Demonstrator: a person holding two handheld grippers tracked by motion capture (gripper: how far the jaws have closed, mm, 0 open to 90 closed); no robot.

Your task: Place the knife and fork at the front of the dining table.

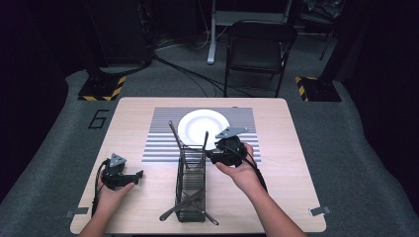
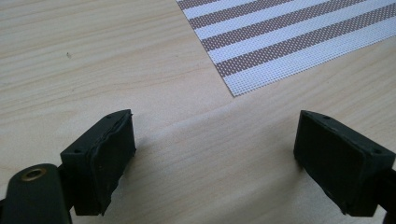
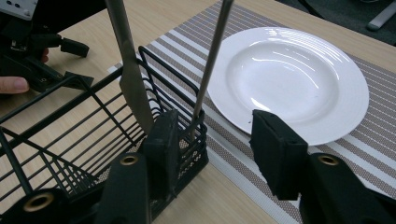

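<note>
Beside the plate (image 3: 289, 79), the right gripper (image 3: 210, 149) is being brought, jaws wide and empty, to the utensil (image 3: 212, 60) standing in the basket (image 3: 70, 135); closing on its handle is judged next.

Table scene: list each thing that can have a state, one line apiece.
Left gripper: open, holding nothing, over bare table.
Right gripper: open, one jaw by the rack's corner.
Wire rack: upright on the table, holding utensils.
Knife: standing tilted in the rack.
Thin-handled utensil: standing tilted in the rack; its working end is hidden.
Plate: empty, on the striped placemat.
</note>
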